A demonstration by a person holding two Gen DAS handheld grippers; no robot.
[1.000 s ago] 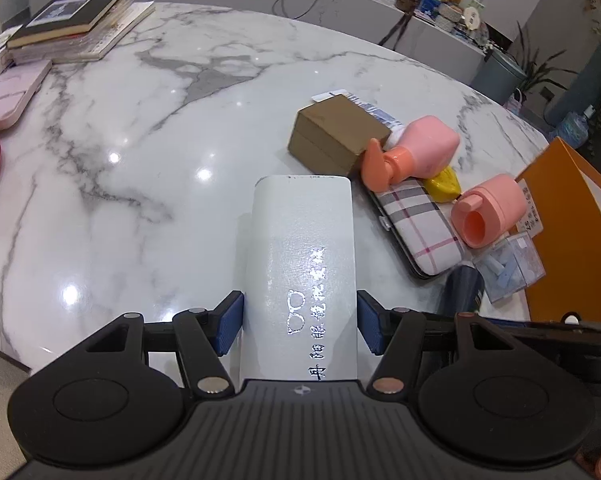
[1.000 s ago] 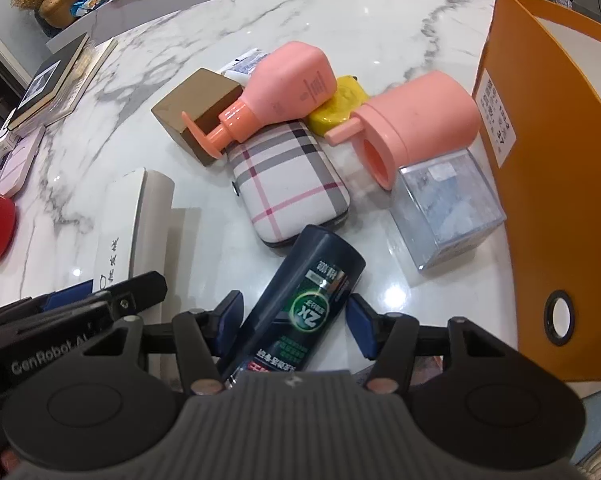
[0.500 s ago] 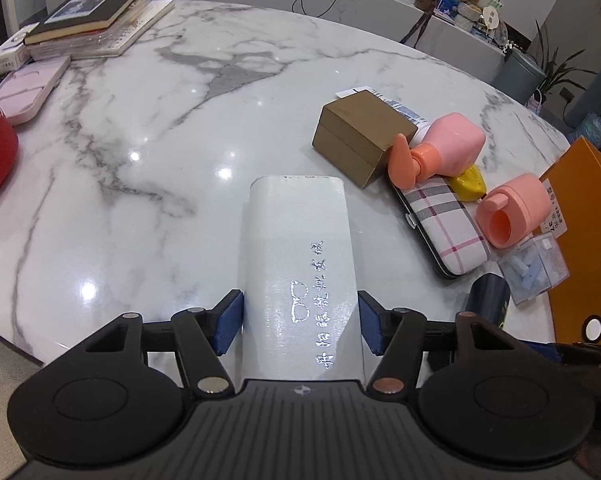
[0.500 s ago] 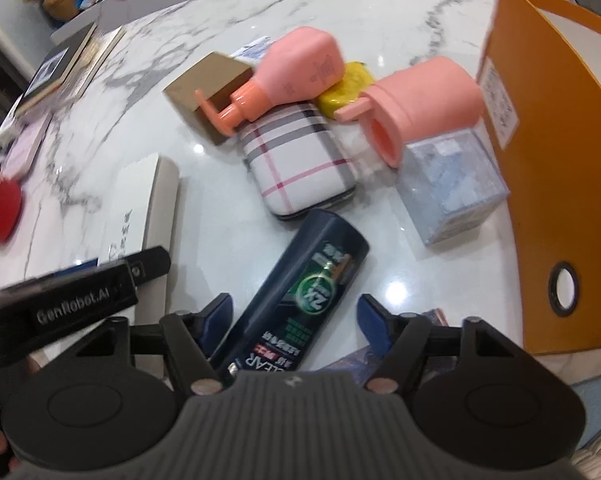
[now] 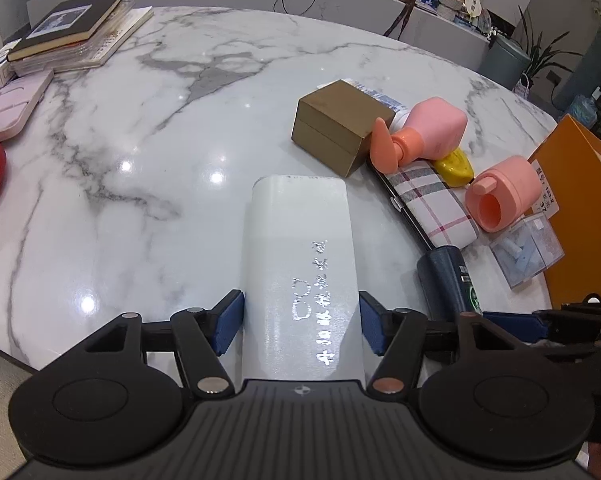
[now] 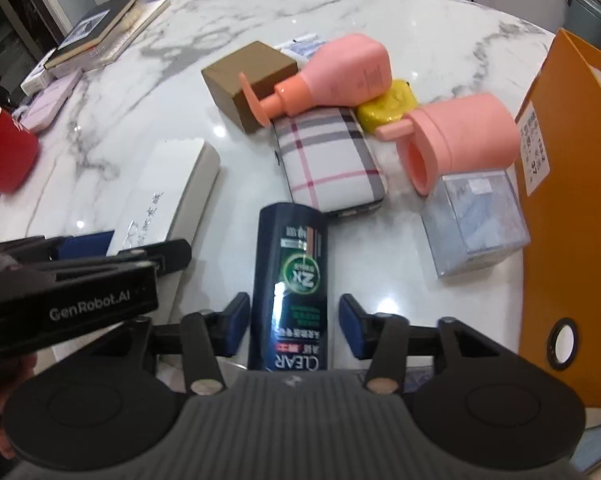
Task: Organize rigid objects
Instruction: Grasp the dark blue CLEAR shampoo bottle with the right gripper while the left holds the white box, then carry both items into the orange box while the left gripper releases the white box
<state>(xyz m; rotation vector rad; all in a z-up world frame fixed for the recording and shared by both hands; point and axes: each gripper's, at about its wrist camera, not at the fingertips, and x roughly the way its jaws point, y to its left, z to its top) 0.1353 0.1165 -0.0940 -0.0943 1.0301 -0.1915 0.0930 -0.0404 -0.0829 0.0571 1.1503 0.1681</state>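
A white glasses case [image 5: 300, 248] lies flat on the marble table [image 5: 140, 128], its near end between the blue pads of my left gripper [image 5: 300, 322]. Those jaws are opening and the pads stand just off its sides. In the right wrist view a dark blue shampoo bottle [image 6: 290, 264] lies on the table and points away. My right gripper [image 6: 294, 326] straddles its near end. These jaws are closing; the left pad is close to the bottle and a gap shows at the right pad. The white case [image 6: 168, 196] lies left of the bottle.
Beyond the bottle lie a plaid case [image 6: 328, 164], a brown box [image 6: 248, 76], a pink pump bottle [image 6: 340, 72], a yellow object [image 6: 388, 108], a pink cup [image 6: 460, 136] and a clear box [image 6: 476, 220]. An orange file holder [image 6: 568, 200] stands right. Books [image 5: 68, 28] and a red mug [image 6: 4, 152] are left.
The blue bottle has swung from a slant to straight between the right jaws, which widened and then narrowed. The left pads have eased off the white case, which has not moved.
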